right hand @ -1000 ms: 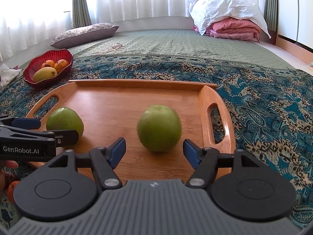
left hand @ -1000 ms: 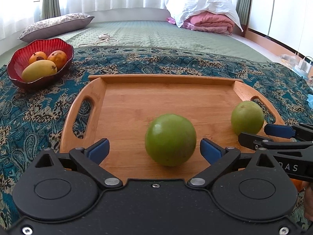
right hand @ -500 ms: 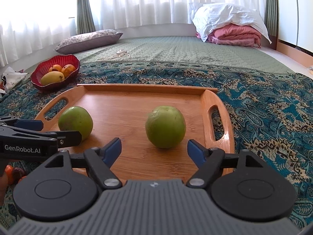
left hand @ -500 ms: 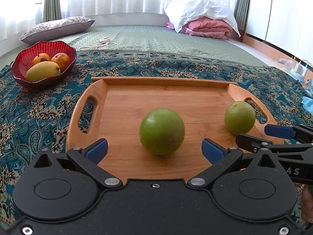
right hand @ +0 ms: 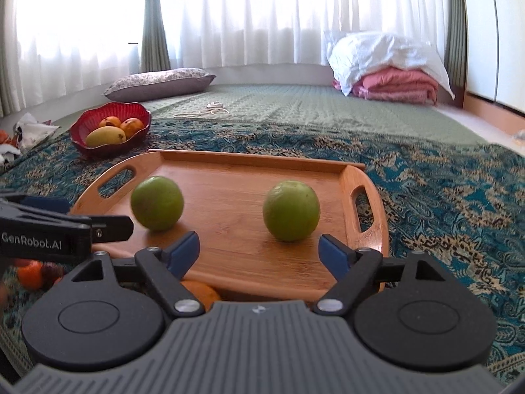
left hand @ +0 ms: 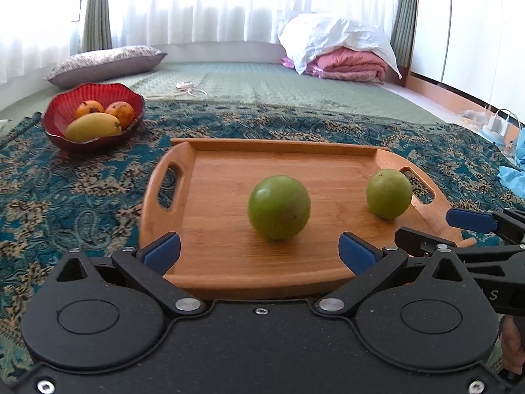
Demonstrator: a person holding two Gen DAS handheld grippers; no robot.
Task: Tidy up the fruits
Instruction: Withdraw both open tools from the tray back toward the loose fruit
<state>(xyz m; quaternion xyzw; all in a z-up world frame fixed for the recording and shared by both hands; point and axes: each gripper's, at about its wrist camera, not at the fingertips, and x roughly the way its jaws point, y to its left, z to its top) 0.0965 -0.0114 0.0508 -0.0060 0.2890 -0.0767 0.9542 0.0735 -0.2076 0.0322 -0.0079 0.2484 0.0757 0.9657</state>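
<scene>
Two green round fruits lie apart on a wooden tray [left hand: 229,262] [right hand: 229,161]. The left fruit [left hand: 279,207] [right hand: 157,203] sits just ahead of my left gripper [left hand: 259,251], which is open and empty. The right fruit [left hand: 388,193] [right hand: 291,210] sits just ahead of my right gripper [right hand: 261,251], also open and empty. A red bowl [left hand: 55,121] [right hand: 82,124] at the far left holds a yellow mango [left hand: 93,127] and two orange fruits. An orange fruit [right hand: 200,292] lies under the right gripper by the tray's near edge.
The tray rests on a teal patterned cloth [left hand: 65,197] over a green quilted bed. More orange fruit [right hand: 31,275] lies at the lower left. A pillow [left hand: 105,64], a cable [left hand: 187,88] and folded bedding [left hand: 344,62] lie at the back.
Both grippers have pulled back from the tray and risen a little. The two green fruits now sit farther ahead of the open jaws. Neither fruit has moved on the tray.
</scene>
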